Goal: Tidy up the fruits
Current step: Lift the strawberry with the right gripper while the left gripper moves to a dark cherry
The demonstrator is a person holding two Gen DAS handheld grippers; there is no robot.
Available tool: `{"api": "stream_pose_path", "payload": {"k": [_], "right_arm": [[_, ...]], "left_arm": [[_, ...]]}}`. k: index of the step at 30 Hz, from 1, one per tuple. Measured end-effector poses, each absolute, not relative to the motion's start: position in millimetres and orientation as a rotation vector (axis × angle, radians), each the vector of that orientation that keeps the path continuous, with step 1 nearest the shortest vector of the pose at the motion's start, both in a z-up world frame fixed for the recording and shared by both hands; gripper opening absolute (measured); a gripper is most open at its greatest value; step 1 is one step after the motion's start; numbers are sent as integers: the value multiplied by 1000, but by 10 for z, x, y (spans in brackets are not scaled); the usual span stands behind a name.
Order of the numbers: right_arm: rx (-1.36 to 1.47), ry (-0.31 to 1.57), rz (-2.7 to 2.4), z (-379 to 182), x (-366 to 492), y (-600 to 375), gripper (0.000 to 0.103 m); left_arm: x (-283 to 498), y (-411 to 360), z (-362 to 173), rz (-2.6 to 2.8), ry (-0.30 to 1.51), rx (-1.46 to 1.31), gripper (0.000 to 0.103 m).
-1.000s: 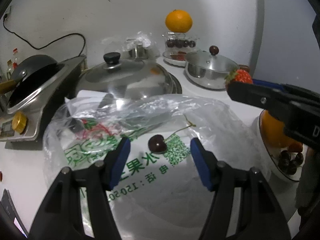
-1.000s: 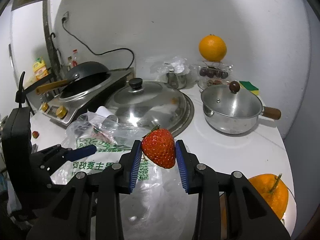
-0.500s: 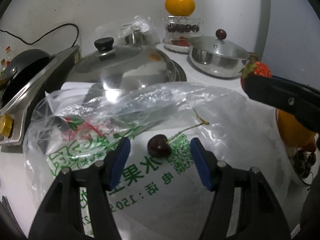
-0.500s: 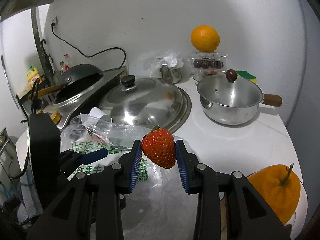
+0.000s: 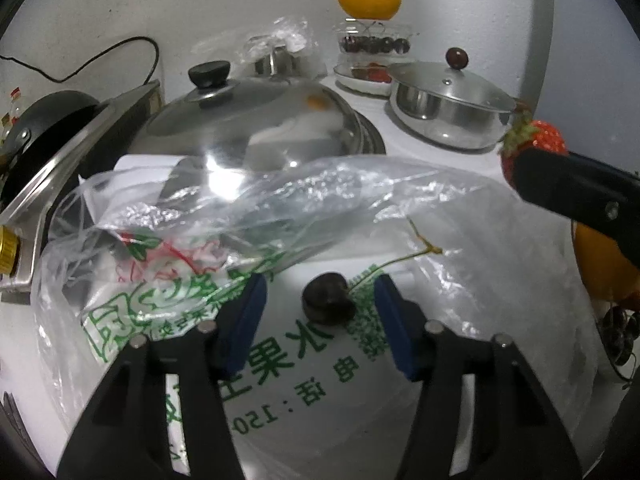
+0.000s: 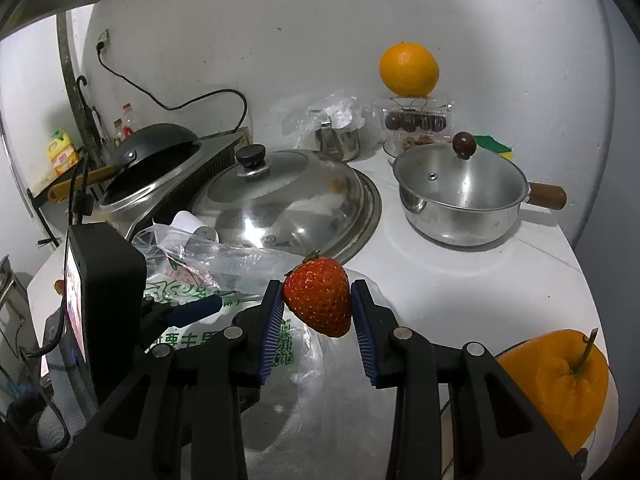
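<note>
White counter (image 6: 460, 280) with plastic bag (image 5: 460, 216), domed lid (image 6: 288, 200), saucepan (image 6: 460, 204).

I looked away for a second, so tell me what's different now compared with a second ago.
The left gripper has moved in on the cherry lying on the plastic bag, and its jaws are closing with the cherry between them, not yet touching it. The right gripper still holds the strawberry as before. The pots and oranges have not moved.
</note>
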State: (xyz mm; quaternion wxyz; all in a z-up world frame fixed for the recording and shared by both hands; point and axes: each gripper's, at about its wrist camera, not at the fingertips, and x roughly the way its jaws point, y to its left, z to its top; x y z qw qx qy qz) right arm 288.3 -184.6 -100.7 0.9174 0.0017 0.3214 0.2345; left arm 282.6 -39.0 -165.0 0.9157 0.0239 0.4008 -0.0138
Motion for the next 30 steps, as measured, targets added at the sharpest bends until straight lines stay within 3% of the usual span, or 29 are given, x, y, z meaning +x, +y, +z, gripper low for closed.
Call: {"api": "stream_pose_path", "payload": {"k": [20, 22, 24, 30], "right_arm": [[22, 654, 492, -993, 2841, -1914, 37], [22, 655, 493, -992, 2840, -1916, 37], [21, 657, 495, -987, 2831, -1918, 37], [20, 652, 491, -972, 2817, -1920, 37]], "left_arm": [[2873, -390, -1743, -17, 876, 69, 54], [2868, -381, -1742, -22, 875, 64, 52], [2852, -370, -1732, -30, 868, 58, 42], [2797, -337, -1720, -54, 865, 42, 36]]}}
